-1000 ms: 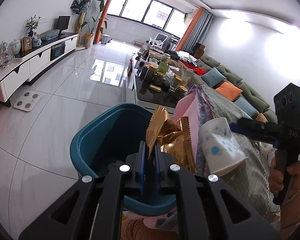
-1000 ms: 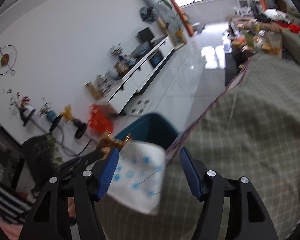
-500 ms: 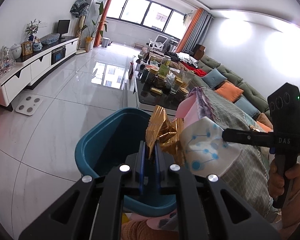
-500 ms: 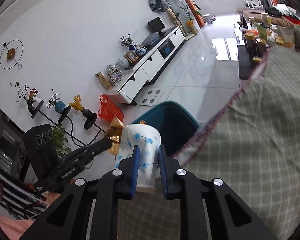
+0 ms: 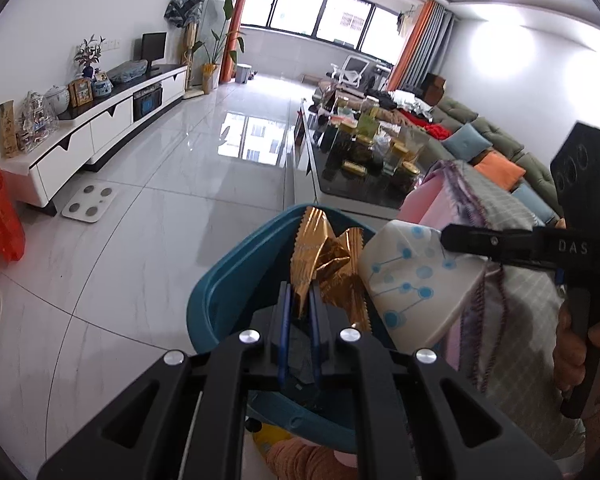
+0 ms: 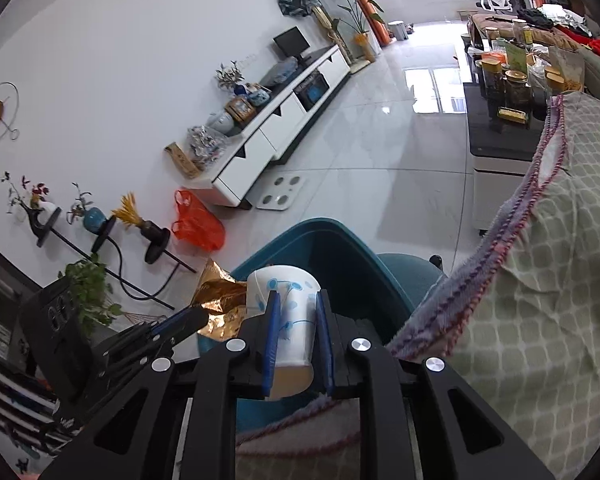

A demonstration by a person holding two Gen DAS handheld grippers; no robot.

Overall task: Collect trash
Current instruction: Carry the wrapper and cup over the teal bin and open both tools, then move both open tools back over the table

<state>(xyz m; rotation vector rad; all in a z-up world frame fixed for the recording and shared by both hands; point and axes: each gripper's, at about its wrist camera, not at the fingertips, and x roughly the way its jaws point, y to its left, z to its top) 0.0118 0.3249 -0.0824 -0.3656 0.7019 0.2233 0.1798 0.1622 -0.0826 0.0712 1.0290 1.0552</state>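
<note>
Holding both trash pieces over my teal plastic bin (image 5: 236, 280), neither dropped yet.
Left gripper (image 5: 300, 300) pinches crinkled gold foil wrapper (image 5: 324, 256); right gripper (image 6: 296, 320) squeezes white blue-dotted paper cup (image 6: 288, 304); releasing remains.

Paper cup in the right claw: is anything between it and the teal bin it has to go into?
Nothing visible blocks it. The paper cup, gripped in the right claw, sits over the open teal bin. The gold wrapper in the left claw hangs beside the cup, not beneath it.
</note>
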